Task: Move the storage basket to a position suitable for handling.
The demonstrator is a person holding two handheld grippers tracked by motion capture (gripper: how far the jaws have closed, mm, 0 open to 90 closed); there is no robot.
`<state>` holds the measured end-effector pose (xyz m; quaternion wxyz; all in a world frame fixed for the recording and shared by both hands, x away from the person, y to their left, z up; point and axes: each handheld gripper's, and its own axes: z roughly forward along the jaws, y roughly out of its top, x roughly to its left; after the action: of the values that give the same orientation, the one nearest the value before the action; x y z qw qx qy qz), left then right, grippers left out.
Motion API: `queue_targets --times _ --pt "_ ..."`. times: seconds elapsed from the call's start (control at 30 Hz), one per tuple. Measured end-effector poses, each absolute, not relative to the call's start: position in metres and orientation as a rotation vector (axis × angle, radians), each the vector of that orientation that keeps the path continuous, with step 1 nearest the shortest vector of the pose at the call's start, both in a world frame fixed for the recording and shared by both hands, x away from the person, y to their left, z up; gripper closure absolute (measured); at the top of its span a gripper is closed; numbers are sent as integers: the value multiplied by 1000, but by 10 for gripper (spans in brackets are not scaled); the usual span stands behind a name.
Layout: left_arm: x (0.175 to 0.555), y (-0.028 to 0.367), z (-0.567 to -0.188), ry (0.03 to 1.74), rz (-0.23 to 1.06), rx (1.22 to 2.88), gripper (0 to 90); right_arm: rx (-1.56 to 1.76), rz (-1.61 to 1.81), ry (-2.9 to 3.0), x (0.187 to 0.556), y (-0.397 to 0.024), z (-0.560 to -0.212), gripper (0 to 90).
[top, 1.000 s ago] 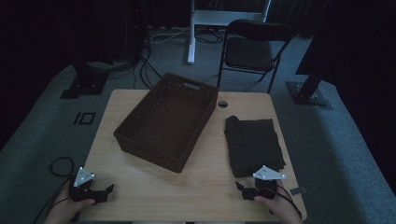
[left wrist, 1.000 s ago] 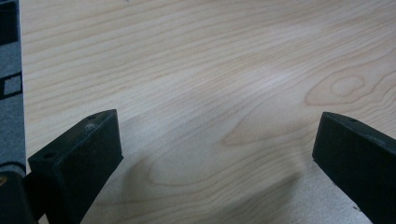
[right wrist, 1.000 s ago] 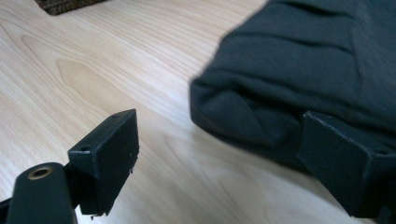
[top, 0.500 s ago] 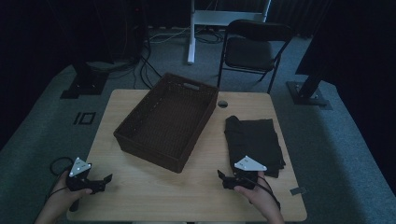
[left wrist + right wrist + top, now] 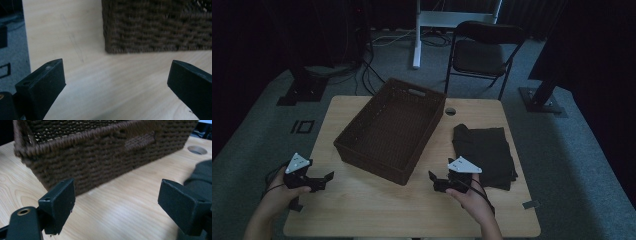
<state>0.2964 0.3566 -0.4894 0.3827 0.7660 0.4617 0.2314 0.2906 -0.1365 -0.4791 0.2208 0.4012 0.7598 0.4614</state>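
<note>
Left gripper (image 5: 326, 179) at bench (image 5: 377, 210) 8 o'clock, jaws apart, nothing between. Right gripper (image 5: 435, 182) at 5 o'clock, jaws apart, just beside the basket's (image 5: 392, 130) near corner. Basket sits centre-bench, toward 11. Dark folded cloth (image 5: 484, 150) lies at 3 o'clock, touching neither gripper's jaws.

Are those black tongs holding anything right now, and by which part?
Nothing is held. The left tongs and right tongs both stand open over bare table, near the basket.
</note>
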Motion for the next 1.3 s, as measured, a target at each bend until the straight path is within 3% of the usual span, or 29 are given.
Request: queue_targets --times 0.67,1.3 --pt "344 353 -433 1074 603 1876 15 1124 1338 2053 318 -98 -451 175" --pt "404 326 -432 1104 632 1957 47 1334 1315 1908 343 -65 -447 264"
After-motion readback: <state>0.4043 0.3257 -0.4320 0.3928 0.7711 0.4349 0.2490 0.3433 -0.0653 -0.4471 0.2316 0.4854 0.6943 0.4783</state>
